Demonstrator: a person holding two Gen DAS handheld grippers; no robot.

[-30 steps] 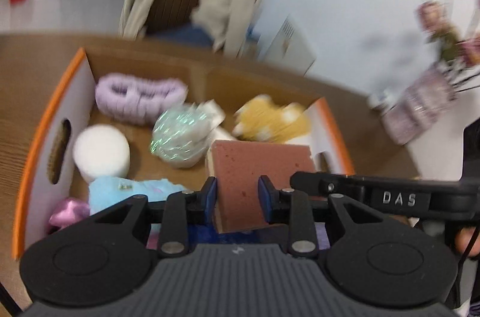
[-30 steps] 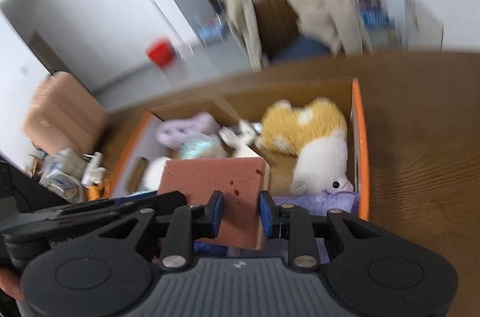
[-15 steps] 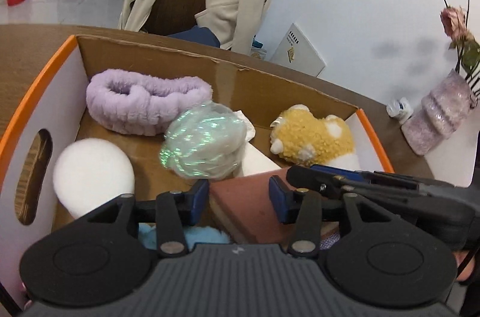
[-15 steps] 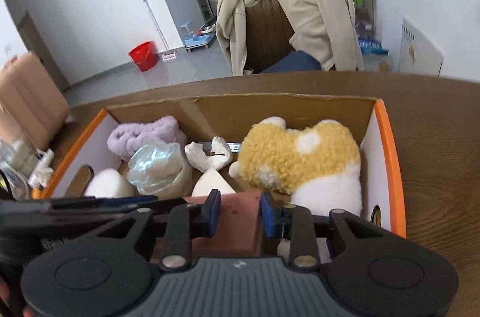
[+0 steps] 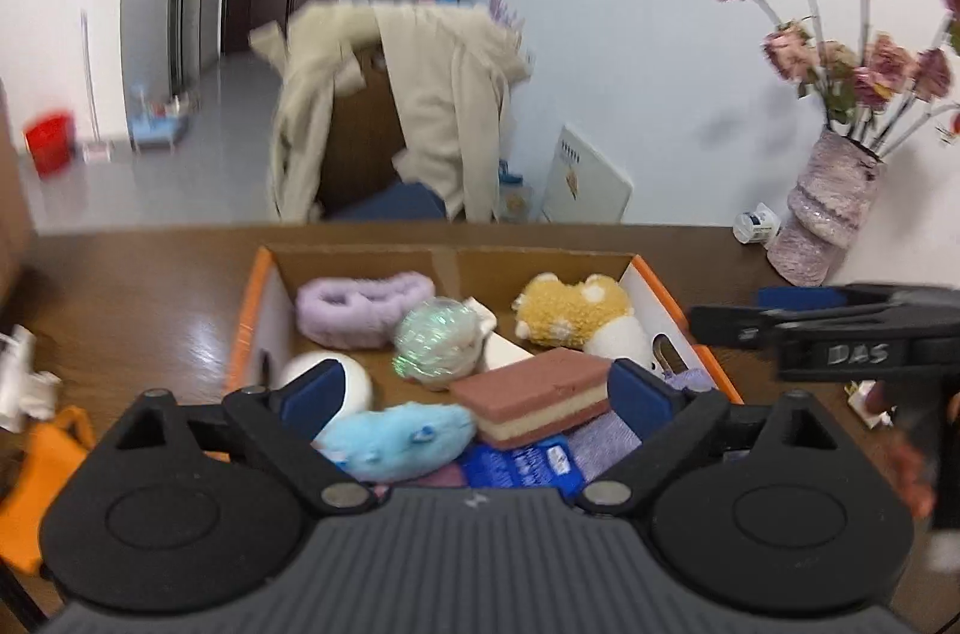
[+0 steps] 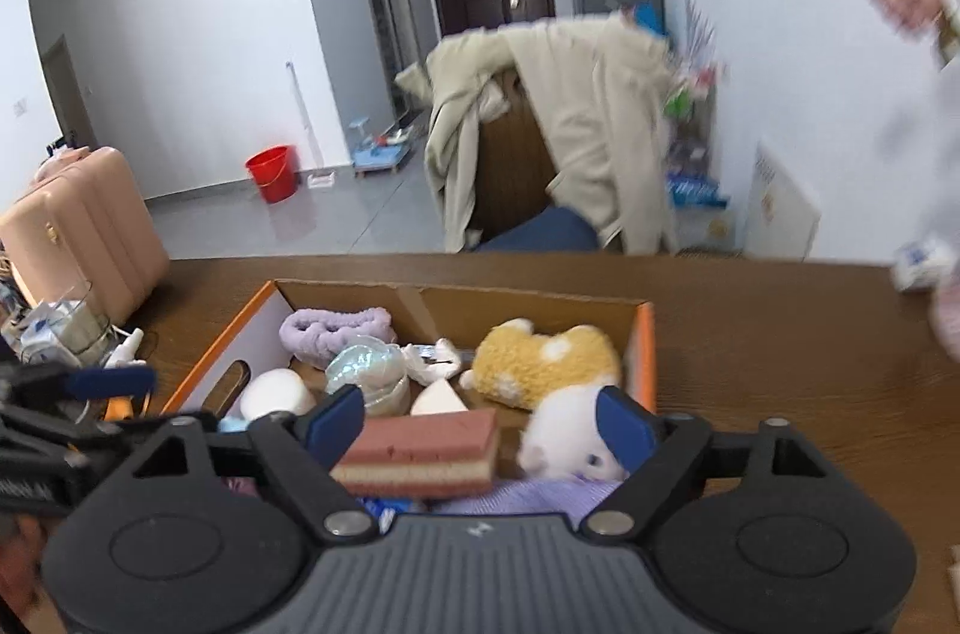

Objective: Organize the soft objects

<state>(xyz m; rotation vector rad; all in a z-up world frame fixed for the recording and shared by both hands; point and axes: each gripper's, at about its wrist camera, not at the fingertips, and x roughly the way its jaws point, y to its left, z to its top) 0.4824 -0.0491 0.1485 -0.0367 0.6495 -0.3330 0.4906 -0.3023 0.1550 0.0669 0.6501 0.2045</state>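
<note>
A: What sits around your box on the brown wooden table (image 5: 150, 286)?

B: Behind it, a wooden chair draped with a beige coat (image 5: 420, 106) stands past the table's far edge. Off to your right in the left wrist view, a mottled lilac vase of dried pink flowers (image 5: 831, 208) stands near the wall with a small white bottle (image 5: 757, 227) just beside it. From the right wrist view you get pink hard-shell suitcases (image 6: 78, 226) and a red plastic bucket (image 6: 273, 172) on the grey floor. Nothing stands between your grippers and the box.

A: And the box itself?

B: The orange-edged cardboard box (image 5: 252, 310) is open-topped and crowded: a fluffy lilac headband (image 5: 360, 301) at the back, an iridescent shiny pouf (image 5: 438, 337), a white round sponge (image 5: 354, 382), a white teardrop makeup sponge (image 6: 438, 400), a yellow-and-white plush toy (image 5: 576, 313), a light blue plush toy (image 5: 396, 439) near the front, and a lavender knitted cloth (image 6: 510, 499) with a blue packet (image 5: 522, 463) beside it.

A: Where is the sponge you carried?

B: The rectangular layered sponge — brick-red top, cream middle band, red base (image 5: 534, 394) — lies flat in the box's front part, resting on the lavender cloth and blue packet, touching the blue plush.

A: Your grippers?

B: Your left gripper (image 5: 474, 388) has just been spreading and stands wide, its blue pads clear of the sponge's ends. Your right gripper (image 6: 480, 418) has just been opening too — spread wide, pinching nothing, the sponge lying between its pads untouched.
</note>
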